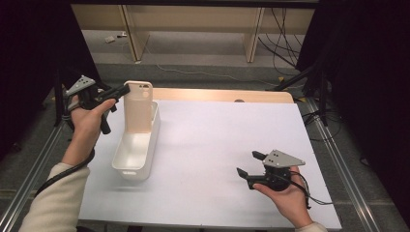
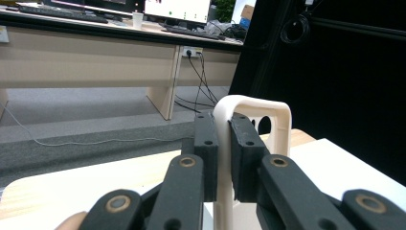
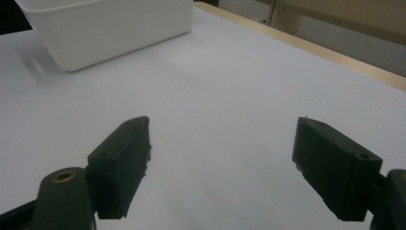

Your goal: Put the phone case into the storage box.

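Nearest the person, at about five o'clock on the white desk [image 1: 208, 159], the right claw [image 1: 249, 165] sits in the right hand [image 1: 285, 195] with its jaws spread wide and nothing between them; in the right gripper view its two black pads [image 3: 119, 165] stand well apart over bare desk surface, touching nothing. Farther off, at about nine o'clock, lies one long white plastic rectangular bin [image 1: 138, 145], its long side running away from the person, and the right gripper view catches one corner of it [image 3: 110, 28]. At the bin's far end, at about ten o'clock, one cream-coloured plastic phone case [image 1: 139, 108] stands upright inside it, camera cutout at the top. The left claw [image 1: 121, 91], held in the left hand [image 1: 87, 123], reaches in from the left at the case's upper edge. In the left gripper view its jaws are closed narrow on the rim of the case [image 2: 249, 108], the pads [image 2: 207, 143] pressing that thin wall from both sides. By count: two claws, one bin, one phone case, one desk. Beyond the desk's far wooden edge [image 1: 217, 94] lie grey floor, cables and pale wooden furniture legs.
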A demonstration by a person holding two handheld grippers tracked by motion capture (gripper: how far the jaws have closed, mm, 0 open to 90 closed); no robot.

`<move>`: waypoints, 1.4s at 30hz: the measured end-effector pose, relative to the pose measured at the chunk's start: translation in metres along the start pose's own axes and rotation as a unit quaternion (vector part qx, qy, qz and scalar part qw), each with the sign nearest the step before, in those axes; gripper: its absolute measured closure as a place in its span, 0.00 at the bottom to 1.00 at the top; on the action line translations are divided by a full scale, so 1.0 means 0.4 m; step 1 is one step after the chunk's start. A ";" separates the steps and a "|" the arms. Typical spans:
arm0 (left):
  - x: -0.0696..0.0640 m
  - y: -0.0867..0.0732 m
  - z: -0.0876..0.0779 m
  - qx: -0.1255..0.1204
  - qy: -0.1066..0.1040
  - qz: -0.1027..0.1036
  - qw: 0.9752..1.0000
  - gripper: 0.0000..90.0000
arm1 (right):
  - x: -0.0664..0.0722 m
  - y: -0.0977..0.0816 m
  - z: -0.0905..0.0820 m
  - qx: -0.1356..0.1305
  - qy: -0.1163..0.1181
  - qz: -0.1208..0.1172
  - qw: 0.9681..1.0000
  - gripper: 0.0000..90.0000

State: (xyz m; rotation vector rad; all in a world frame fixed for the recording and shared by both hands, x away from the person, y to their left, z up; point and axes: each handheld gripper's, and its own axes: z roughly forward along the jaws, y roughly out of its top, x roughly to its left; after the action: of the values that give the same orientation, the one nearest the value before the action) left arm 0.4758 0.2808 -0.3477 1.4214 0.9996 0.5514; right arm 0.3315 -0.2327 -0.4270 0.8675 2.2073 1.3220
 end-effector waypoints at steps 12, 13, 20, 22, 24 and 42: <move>0.014 -0.006 0.009 -0.002 0.001 -0.002 1.000 0.92 | -0.001 -0.002 0.002 0.000 0.002 0.003 1.000 0.24; 0.015 -0.006 0.010 -0.003 0.001 -0.002 1.000 0.92 | -0.001 -0.002 0.002 0.000 0.002 0.003 1.000 0.24; 0.018 -0.009 0.017 -0.002 0.000 -0.001 1.000 0.92 | -0.001 0.000 -0.002 0.005 -0.003 0.001 1.000 0.23; 0.020 -0.009 0.019 -0.002 -0.001 0.000 1.000 0.92 | -0.001 -0.002 0.002 -0.001 0.002 0.003 1.000 0.23; 0.020 -0.008 0.019 -0.002 -0.001 0.000 1.000 0.92 | 0.000 -0.002 0.002 0.000 0.004 0.007 1.000 0.23; 0.024 0.003 0.036 -0.003 0.003 -0.001 1.000 0.92 | -0.002 -0.005 0.004 0.003 0.002 0.003 1.000 0.23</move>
State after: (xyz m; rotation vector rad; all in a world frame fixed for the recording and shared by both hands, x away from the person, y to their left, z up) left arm 0.4927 0.2809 -0.3509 1.4152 1.0037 0.5577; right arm 0.3326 -0.2328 -0.4294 0.8763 2.2139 1.3219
